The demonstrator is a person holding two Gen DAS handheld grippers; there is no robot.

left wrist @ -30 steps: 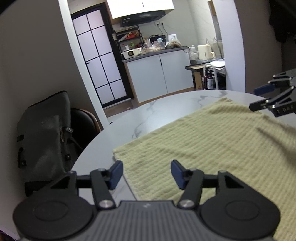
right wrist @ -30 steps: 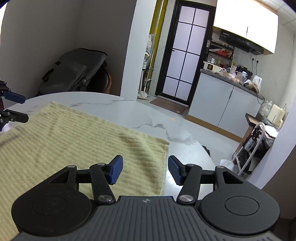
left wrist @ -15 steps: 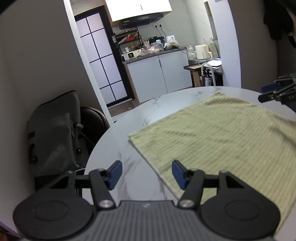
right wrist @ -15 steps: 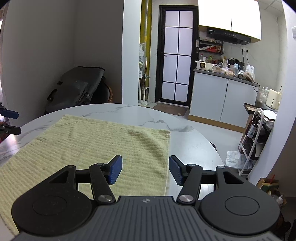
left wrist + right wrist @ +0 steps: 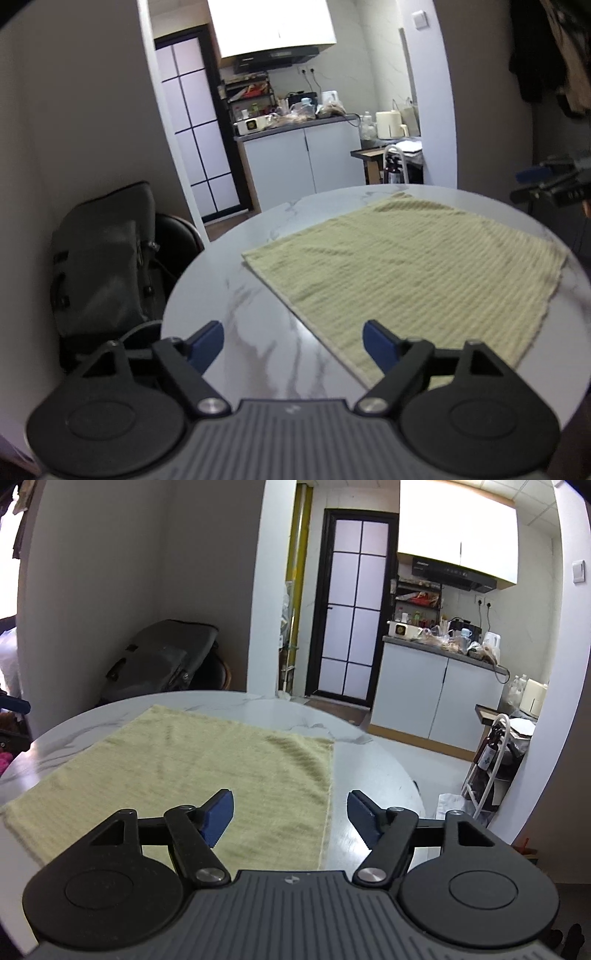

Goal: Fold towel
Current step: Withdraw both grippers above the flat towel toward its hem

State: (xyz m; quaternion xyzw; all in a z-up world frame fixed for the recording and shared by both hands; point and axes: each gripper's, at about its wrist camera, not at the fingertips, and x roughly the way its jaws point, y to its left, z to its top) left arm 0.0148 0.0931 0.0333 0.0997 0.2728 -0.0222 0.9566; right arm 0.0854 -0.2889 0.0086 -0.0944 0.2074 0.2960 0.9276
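A pale yellow-green ribbed towel (image 5: 417, 266) lies spread flat on the round white marble table (image 5: 258, 332); it also shows in the right wrist view (image 5: 207, 764). My left gripper (image 5: 293, 343) is open and empty, raised above the table at the towel's near left edge. My right gripper (image 5: 290, 816) is open and empty, raised above the towel's near right edge. The right gripper also shows at the far right of the left wrist view (image 5: 546, 184).
A dark backpack on a chair (image 5: 99, 254) stands beyond the table's left side, also in the right wrist view (image 5: 162, 661). A kitchen counter with white cabinets (image 5: 436, 694) and a small rack (image 5: 495, 760) lie beyond the table.
Both grippers have pulled back and risen away from the towel. The towel now lies farther ahead and fully flat. Both stay open.
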